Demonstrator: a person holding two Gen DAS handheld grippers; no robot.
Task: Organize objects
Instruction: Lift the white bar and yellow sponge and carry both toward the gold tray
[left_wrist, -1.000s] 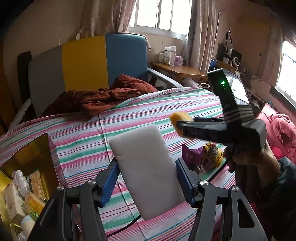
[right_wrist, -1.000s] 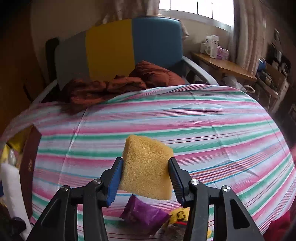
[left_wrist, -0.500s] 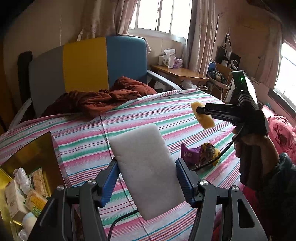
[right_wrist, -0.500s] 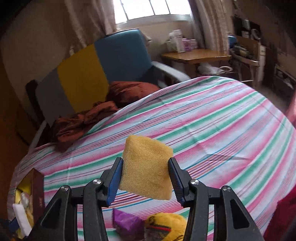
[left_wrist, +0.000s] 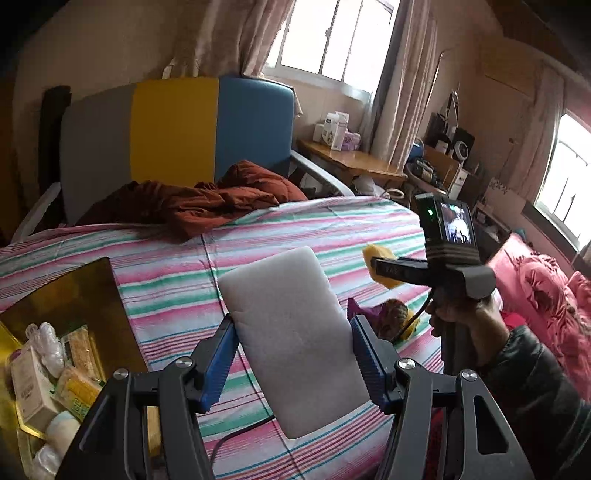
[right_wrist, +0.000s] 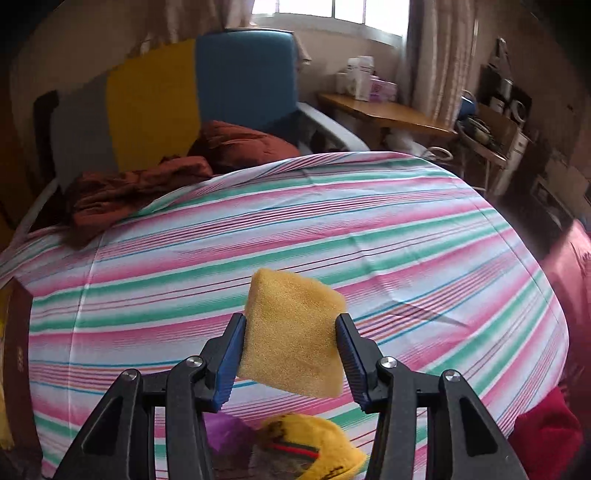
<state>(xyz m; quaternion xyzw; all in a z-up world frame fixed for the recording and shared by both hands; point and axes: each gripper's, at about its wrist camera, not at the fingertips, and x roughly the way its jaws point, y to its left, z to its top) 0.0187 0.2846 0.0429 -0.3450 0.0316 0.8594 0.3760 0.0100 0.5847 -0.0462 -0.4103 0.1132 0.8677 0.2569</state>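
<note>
My left gripper is shut on a white foam sponge, held above the striped bedspread. My right gripper is shut on a yellow sponge, also up in the air over the bed. In the left wrist view the right gripper is at the right, with the yellow sponge at its tip and a hand on its handle. A gold box with several packets and white items stands at the lower left. A purple packet and a yellow sock lie on the bed below the right gripper.
A crumpled rust-red cloth lies at the bed's far side before a grey, yellow and blue headboard. A wooden side table with boxes stands by the window. Pink bedding is at the right. A black cable crosses the bedspread.
The right gripper with the yellow sponge swung right, then came back left and lower in the left wrist view. The left gripper rose slightly, so more of the gold box shows. Both grips are unchanged.
</note>
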